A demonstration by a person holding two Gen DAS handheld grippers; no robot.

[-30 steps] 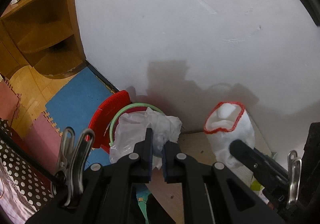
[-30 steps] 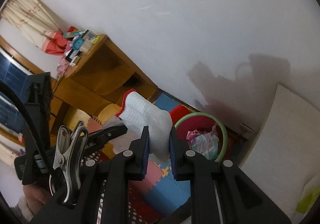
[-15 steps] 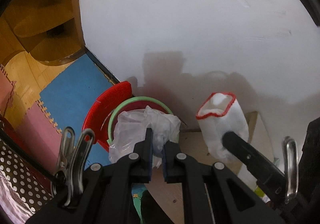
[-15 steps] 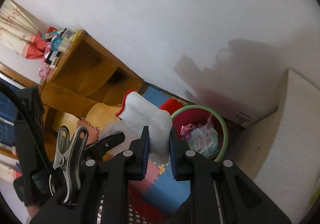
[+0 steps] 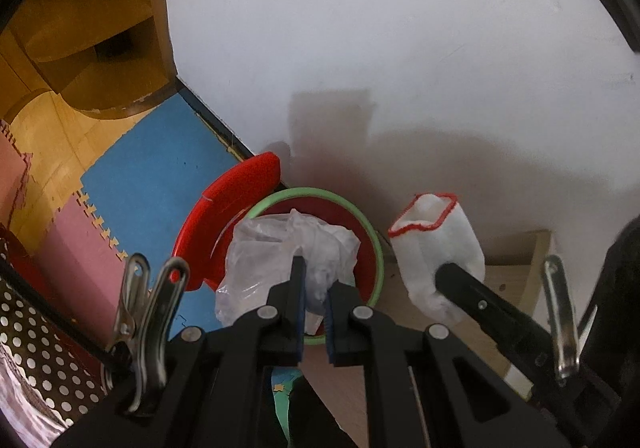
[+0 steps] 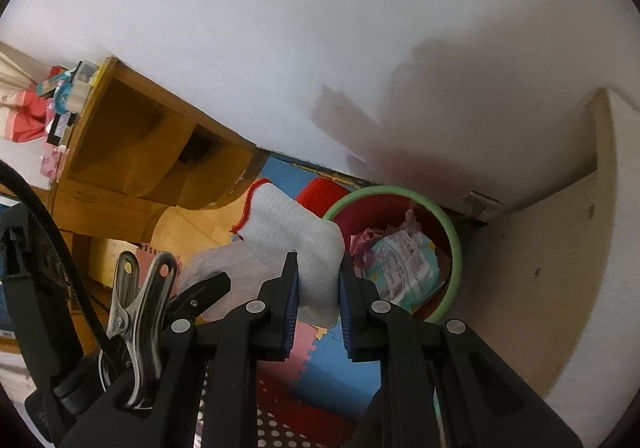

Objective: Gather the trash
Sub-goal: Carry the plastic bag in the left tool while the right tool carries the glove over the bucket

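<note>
Hanging over the red bin (image 5: 224,220) with the green rim, the clear plastic bag (image 5: 276,252) looks light, limp and slippery; best pinched by a bunched fold, as the left gripper (image 5: 314,280) does now; the right gripper (image 6: 318,280), level beside it, clamps a soft white knit glove (image 6: 298,244) near the bin's left edge, wrappers lying inside.

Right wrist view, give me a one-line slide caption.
Right hand-held gripper clamps a white red-trimmed glove beside the green-rimmed red bin holding a wrapper.
</note>
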